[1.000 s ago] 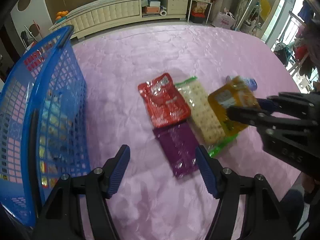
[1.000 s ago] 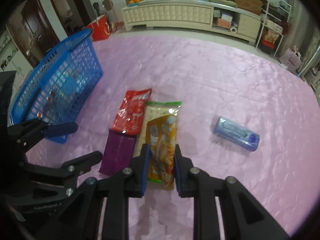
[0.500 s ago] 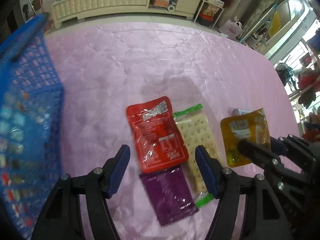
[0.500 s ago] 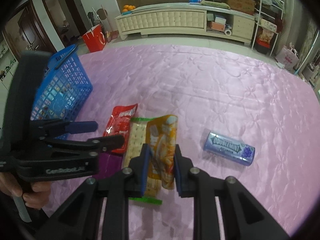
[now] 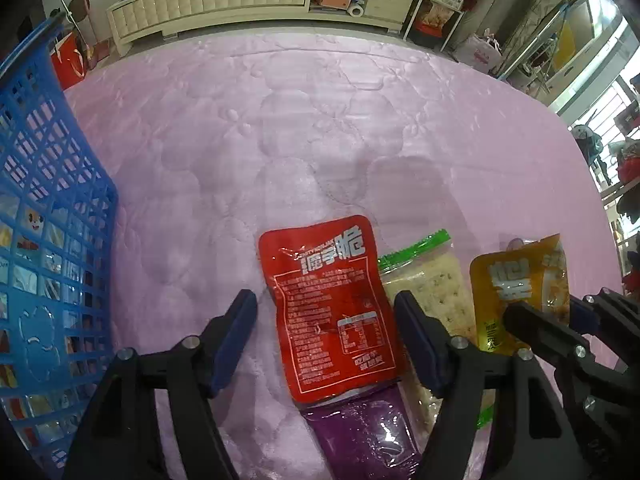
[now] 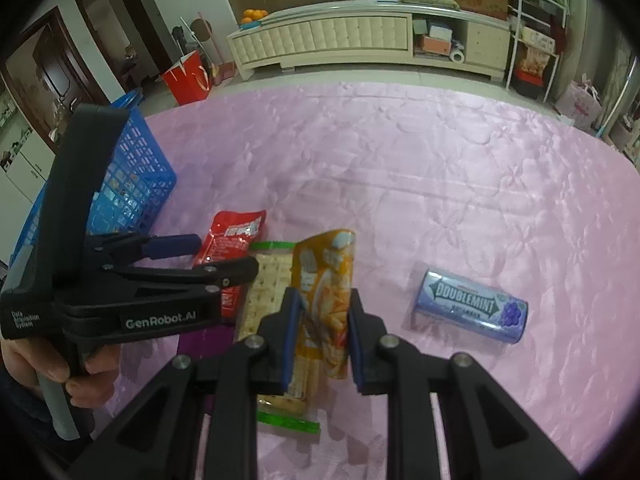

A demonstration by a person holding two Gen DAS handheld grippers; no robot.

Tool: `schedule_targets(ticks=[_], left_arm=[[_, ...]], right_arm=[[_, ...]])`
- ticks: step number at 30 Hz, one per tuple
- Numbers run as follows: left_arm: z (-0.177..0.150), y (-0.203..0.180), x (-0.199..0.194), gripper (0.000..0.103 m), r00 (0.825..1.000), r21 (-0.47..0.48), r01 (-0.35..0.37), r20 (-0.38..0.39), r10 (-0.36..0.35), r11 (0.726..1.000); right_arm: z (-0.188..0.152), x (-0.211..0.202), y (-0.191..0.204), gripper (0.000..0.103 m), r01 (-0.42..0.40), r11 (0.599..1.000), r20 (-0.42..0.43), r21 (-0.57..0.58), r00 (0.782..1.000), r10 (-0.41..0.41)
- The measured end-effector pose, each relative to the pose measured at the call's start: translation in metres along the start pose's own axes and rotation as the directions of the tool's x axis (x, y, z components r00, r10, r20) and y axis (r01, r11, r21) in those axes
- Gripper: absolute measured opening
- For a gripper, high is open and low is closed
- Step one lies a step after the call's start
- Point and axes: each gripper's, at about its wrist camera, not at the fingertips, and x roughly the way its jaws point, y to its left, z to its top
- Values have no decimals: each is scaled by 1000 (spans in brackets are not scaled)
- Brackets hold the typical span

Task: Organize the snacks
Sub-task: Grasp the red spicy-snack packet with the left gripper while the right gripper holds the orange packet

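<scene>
My right gripper (image 6: 322, 308) is shut on an orange snack pouch (image 6: 326, 284) and holds it lifted above the pink quilt; the pouch also shows in the left wrist view (image 5: 520, 288). My left gripper (image 5: 326, 314) is open and straddles a red snack packet (image 5: 332, 308), its fingers on either side. A purple packet (image 5: 364, 436) lies partly under the red one. A clear cracker pack with green ends (image 5: 432, 292) lies right of the red packet. A Doublemint gum tin (image 6: 470, 306) lies to the right. A blue basket (image 5: 44, 248) stands at the left.
The pink quilted surface (image 5: 300, 120) stretches far beyond the snacks. A white cabinet (image 6: 340, 36) and a red bag (image 6: 188, 80) stand on the floor behind it. The left gripper body (image 6: 120, 292) sits close beside my right gripper.
My left gripper has moved forward over the red packet, which now lies between its fingers. My right gripper has lifted the orange pouch off the cracker pack.
</scene>
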Motion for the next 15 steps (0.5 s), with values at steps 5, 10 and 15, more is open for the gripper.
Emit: schedule_targets(ticks=[5, 10, 15], left_arm=[[-8, 4, -6, 68, 1000, 24, -11, -7, 11, 1000], [-20, 1, -15, 52, 998, 75, -64, -6, 65, 995], [-20, 7, -20, 23, 1000, 50, -6, -23, 7, 999]], right_arm=[[1, -3, -1, 26, -10, 1000, 4, 2, 1000, 10], [3, -4, -5, 26, -30, 999, 13, 22, 999, 30], [2, -1, -2, 26, -41, 999, 4, 28, 999, 41]])
